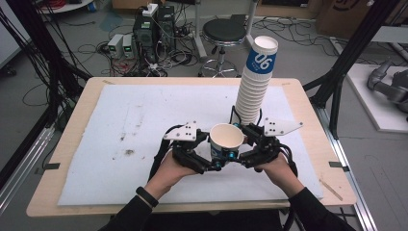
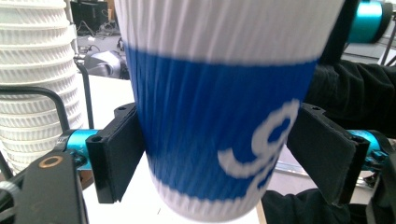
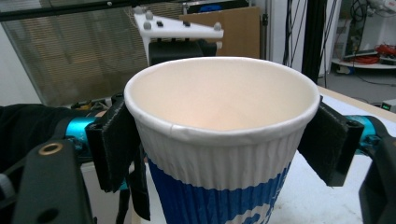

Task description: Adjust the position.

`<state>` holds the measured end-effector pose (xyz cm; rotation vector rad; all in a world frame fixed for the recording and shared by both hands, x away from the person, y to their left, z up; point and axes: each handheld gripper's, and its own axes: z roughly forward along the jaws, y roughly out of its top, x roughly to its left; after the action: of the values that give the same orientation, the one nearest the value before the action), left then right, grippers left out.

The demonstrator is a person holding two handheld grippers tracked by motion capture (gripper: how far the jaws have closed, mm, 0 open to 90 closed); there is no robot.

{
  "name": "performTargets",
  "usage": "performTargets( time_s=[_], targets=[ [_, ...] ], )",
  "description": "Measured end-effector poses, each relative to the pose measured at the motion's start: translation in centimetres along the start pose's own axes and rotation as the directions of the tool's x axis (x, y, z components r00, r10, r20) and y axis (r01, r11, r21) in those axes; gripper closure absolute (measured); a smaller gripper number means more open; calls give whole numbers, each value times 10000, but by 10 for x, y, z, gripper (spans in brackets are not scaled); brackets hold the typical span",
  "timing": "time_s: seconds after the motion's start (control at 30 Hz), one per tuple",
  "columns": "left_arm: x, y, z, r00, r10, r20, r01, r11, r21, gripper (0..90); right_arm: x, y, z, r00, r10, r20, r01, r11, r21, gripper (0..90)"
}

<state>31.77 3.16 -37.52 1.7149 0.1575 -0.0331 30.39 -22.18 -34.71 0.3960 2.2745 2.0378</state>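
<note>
A white paper cup (image 1: 226, 139) with a blue band stands upright between both grippers, just above the white mat. My right gripper (image 1: 242, 150) comes in from the right. In the right gripper view its pads (image 3: 116, 140) press on the cup (image 3: 219, 158) just under the rim on both sides. My left gripper (image 1: 215, 158) reaches in from the left, lower on the cup. In the left gripper view the blue band (image 2: 215, 116) sits blurred between the jaws, with the pads (image 2: 121, 149) close beside the wall and no firm squeeze showing.
A tall stack of the same cups (image 1: 255, 91) stands right behind the held cup, leaning a little to the right. The white mat (image 1: 139, 120) covers the wooden table. Beyond the far edge are a black stool (image 1: 223, 31), cables and boxes on the floor.
</note>
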Motion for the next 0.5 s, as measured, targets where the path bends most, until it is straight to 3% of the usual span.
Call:
performTargets(
  time_s=[0.5],
  targets=[
    [0,1,0,9996,-224,159,225,9997,-43,251,2,-3,7,9999,-103,-101,106,9996,279,212]
  ],
)
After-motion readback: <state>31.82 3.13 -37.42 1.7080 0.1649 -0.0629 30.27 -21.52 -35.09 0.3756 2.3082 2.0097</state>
